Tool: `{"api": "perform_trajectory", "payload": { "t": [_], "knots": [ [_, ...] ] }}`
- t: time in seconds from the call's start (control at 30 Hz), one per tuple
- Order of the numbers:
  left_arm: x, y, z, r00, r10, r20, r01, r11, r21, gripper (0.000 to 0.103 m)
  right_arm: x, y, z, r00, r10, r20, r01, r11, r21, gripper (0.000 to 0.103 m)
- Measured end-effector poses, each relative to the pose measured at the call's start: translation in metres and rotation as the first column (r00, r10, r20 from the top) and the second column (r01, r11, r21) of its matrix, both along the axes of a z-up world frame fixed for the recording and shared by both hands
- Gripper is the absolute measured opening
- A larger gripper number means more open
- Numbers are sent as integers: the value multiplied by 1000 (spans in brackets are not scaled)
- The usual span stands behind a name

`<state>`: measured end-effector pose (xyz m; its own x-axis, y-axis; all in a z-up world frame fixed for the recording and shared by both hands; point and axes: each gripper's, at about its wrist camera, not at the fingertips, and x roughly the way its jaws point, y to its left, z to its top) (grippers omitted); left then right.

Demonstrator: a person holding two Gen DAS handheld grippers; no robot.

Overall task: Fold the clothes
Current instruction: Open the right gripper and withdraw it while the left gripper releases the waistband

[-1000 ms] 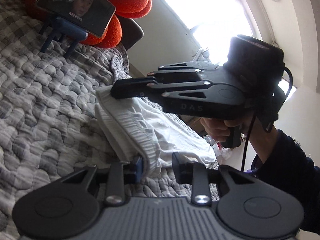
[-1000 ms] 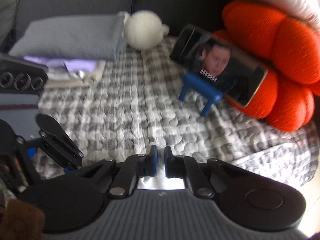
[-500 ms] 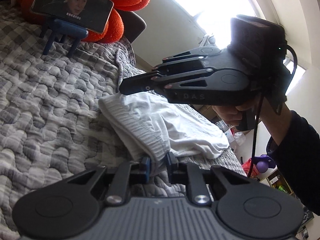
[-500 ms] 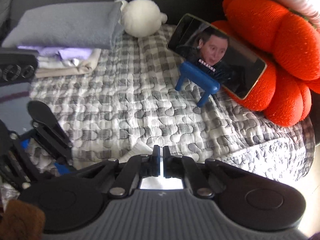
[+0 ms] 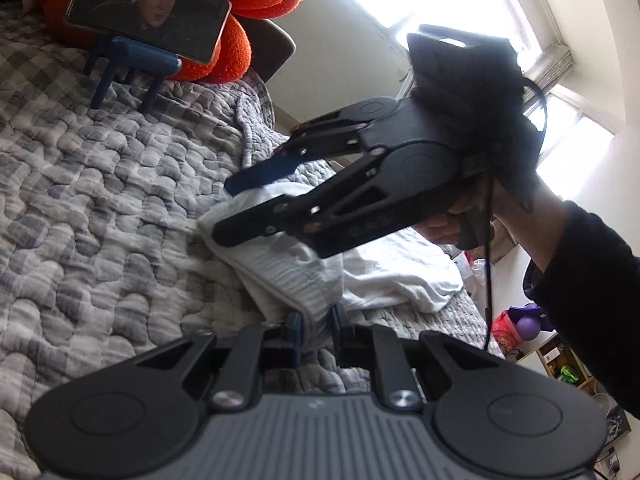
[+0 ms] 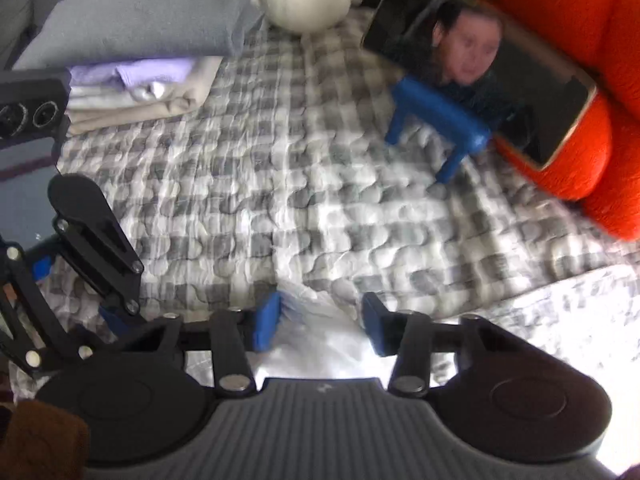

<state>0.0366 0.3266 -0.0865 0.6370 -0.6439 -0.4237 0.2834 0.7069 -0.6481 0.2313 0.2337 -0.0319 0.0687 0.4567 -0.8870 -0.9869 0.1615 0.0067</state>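
Left gripper [image 5: 316,330]: I have its jaws pinched together on the ribbed hem of the white garment [image 5: 372,268], at the garment's near edge. A second ago the fingers stood either side of that hem; now the cloth is bunched tight between them, so this end is anchored.

White garment: it lies folded and rumpled on the grey checked quilt [image 5: 100,208], near the bed's right-hand edge, just ahead of my left tool and under the right one.

Right gripper [image 6: 320,320]: it was shut half a second ago; now its jaws are opening, blue pads [image 6: 266,322] apart, with white cloth lying between them but not pressed — I read that as a let-go or a re-grip, not a hold. It has also tipped down toward the garment.

What that means: I judge the fold is mid-step — one corner is held, the other needs a fresh grip before I can carry the cloth over.

Open room: the quilt to the left of the garment is bare and wide, the best place to lay the fold.

Edges: the folded stack [image 6: 132,92] sits far left at the back, well apart; the phone [image 6: 480,68] on its blue stand [image 6: 436,120] and the orange cushion [image 6: 580,80] crowd the far right. The bed edge drops off just beside the garment on the right.
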Motion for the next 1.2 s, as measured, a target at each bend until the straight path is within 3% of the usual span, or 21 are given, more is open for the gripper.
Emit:
{"api": "perform_trajectory", "payload": {
  "t": [0.03,0.07,0.13,0.23,0.33,0.37,0.5,0.67,0.9,1.1,1.2],
  "knots": [
    [0,1,0,1000,2,-2,-2,1000,-3,15,2,1,-2,1000,2,-25,-2,1000,-1,33],
    [0,1,0,1000,5,-3,-5,1000,-3,15,-3,1,0,1000,27,-4,-27,1000,2,31],
    [-1,4,2,1000,22,-3,-22,1000,3,15,-12,-2,5,998,51,39,-52,998,21,16],
    [-3,12,9,998,60,8,-60,998,15,14,-18,-11,18,996,24,87,-34,993,115,13],
    [-9,22,22,994,98,53,-101,993,58,14,-17,-24,33,996,-39,86,16,966,258,13],
    [-9,22,23,993,104,57,-109,990,85,14,-17,-24,32,994,-45,95,19,965,263,13],
    [-2,11,12,996,88,31,-92,979,182,14,-13,-9,-1,992,-30,120,13,990,139,13],
    [-1,20,11,995,101,27,-104,979,174,15,-7,-5,4,993,-68,100,49,982,182,13],
    [1,26,9,988,152,-4,-149,975,168,19,-8,-3,-2,984,-108,141,81,980,185,13],
    [0,28,8,984,176,-23,-171,973,157,33,-16,-4,-1,957,-175,231,124,967,221,29],
    [-1,30,10,981,192,-33,-186,972,146,38,-17,-23,24,936,-260,236,180,933,313,33]
  ]
}}
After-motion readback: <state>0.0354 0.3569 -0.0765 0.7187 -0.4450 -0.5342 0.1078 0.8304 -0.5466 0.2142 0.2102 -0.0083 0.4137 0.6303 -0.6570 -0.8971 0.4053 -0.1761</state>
